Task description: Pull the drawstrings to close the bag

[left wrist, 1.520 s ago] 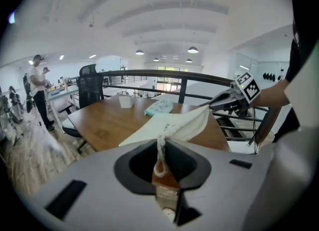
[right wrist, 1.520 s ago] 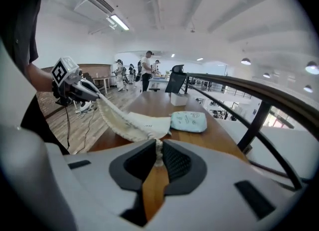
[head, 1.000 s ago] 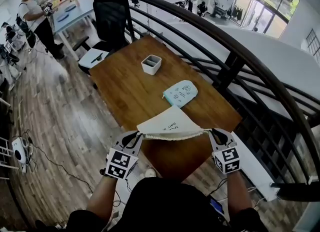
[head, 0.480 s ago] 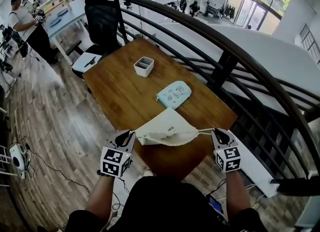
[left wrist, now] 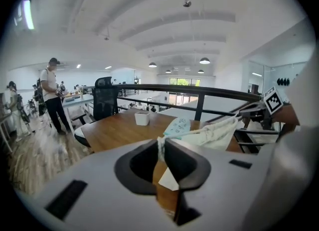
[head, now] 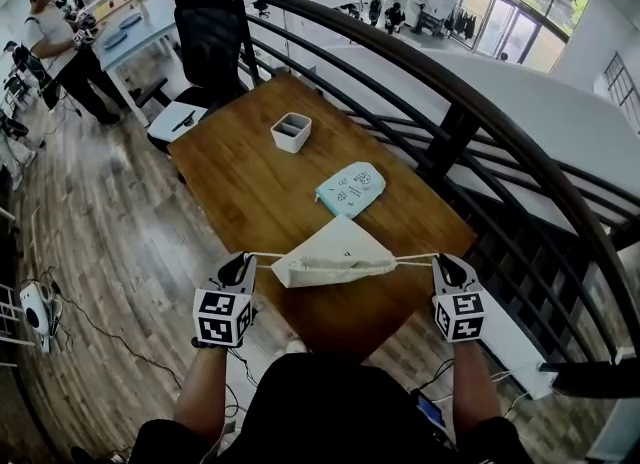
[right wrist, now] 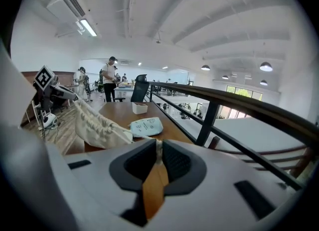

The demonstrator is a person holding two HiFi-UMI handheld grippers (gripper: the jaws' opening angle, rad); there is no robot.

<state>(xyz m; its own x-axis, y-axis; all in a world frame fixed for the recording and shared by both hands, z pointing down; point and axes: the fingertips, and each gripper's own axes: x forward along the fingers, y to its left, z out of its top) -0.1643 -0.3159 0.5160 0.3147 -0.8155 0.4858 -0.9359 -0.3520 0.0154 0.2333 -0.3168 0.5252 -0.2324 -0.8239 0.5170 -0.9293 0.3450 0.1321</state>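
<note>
Both grippers have pulled farther apart since a second ago, and the bag's mouth has bunched up tight, with more string showing on each side.

The left gripper [head: 245,259] is at 8 o'clock in the head view and the right gripper [head: 440,261] is at 4 o'clock. Both are about level. Both forearms reach forward from the dark body at 6 o'clock, spread wide. The bag [head: 335,257] hangs between the grippers, a bit below the middle of the picture, over the near end of the table [head: 240,182]. The left gripper is closed on the left string [head: 265,254]. The right gripper is closed on the right string [head: 416,257]. Both strings are pulled straight.

A blue pouch [head: 350,189] lies on the table at 12 o'clock from the bag. A white cup [head: 291,131] sits farther off at 11 o'clock.

The body hides the table's near edge. I cannot tell if the bag touches the table. The print on the bag is too small to read. In each gripper view the string is only a thin pale line between the dark pads.
</note>
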